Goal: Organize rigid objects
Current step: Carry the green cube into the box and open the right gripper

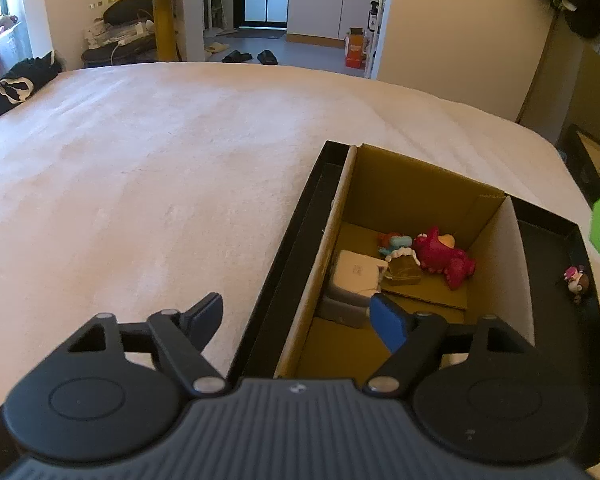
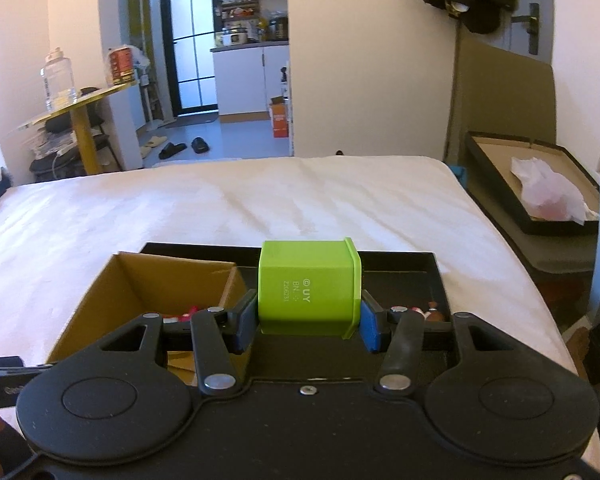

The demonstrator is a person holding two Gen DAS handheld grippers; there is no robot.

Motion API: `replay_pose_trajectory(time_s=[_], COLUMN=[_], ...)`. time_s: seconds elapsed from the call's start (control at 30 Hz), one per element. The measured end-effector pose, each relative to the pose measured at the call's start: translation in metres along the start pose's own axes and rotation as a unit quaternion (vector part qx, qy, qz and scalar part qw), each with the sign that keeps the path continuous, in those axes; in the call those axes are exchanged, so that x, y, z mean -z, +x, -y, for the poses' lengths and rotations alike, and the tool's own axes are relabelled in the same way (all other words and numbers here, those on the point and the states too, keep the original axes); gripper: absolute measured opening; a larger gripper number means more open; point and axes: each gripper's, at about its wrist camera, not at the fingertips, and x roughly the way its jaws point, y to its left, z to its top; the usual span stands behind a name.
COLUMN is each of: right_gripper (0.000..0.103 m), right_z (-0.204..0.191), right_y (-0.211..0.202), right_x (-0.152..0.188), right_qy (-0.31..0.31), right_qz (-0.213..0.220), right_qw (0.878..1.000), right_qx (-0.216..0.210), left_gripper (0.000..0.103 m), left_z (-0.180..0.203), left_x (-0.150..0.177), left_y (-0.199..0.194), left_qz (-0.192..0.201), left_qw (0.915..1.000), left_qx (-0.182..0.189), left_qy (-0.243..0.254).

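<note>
The white-covered bed (image 2: 260, 208) carries a shallow black rectangular tray (image 2: 400, 260), and inside the tray's left part stands an open brown cardboard box (image 2: 148, 280). The right gripper (image 2: 308, 322) holds a lime-green square plastic container (image 2: 306, 288) in the air above the tray, jaws clenched on its two opposite side walls. Risk one: the container walls look smooth and glossy, and the pads bear only on its lower near portion, so a jolt or a quick tilt could let it rotate or slip out and drop onto the tray. Risk two: the box already holds a red plastic toy figure (image 1: 440, 256), a white and grey boxy item (image 1: 354, 276) and smaller pieces, so a careless lowering could land the container on them and leave it tilted. Risk three: the left gripper (image 1: 300, 320) hangs at the box's near left corner, jaws released and holding nothing, its blue pad over the opening; it could obstruct the incoming container. The container has rounded corners, a raised rim along one edge and white printed lettering on the face towards the camera. A small pink-haired doll figure (image 1: 576, 278) lies loose in the tray's right part.
</note>
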Motion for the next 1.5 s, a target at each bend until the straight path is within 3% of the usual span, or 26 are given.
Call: replay_pose_trajectory(time_s=[0.2,0.3,0.6,0.67,0.83,1.5], right_gripper=[0.050,0.050,0.050,0.050,0.050,0.051], right_z=[-0.024,-0.034,-0.059,-0.064,-0.078,-0.106], right_y=[-0.002,-0.002,-0.004,-0.003,-0.001,0.022], right_x=[-0.004,-0.004,-0.005,-0.003,0.001,0.024], right_qy=[-0.017,-0.023,-0.042,-0.048,-0.066,-0.126], right_qz=[0.002,0.003,0.004,0.003,-0.005,-0.051], right_qw=[1.000,1.000,0.999,0.998,0.997,0.990], right_qx=[-0.011,-0.015,-0.026,-0.028,-0.035,-0.029], left_gripper=[0.077,0.070,0.038,0.026,0.012,0.012], left_z=[-0.003,-0.004,-0.008,-0.011,-0.014,-0.020], left_x=[0.001,0.001,0.004,0.004,0.004,0.005], left_y=[0.001,0.002,0.003,0.004,0.005,0.002], left_qz=[0.006,0.005,0.002,-0.001,0.001,0.008], left_qw=[0.9999,0.9997,0.9992,0.9989,0.9980,0.9965], left_qx=[0.014,0.020,0.036,0.040,0.052,0.072], left_qy=[-0.005,-0.008,-0.016,-0.025,-0.036,-0.043])
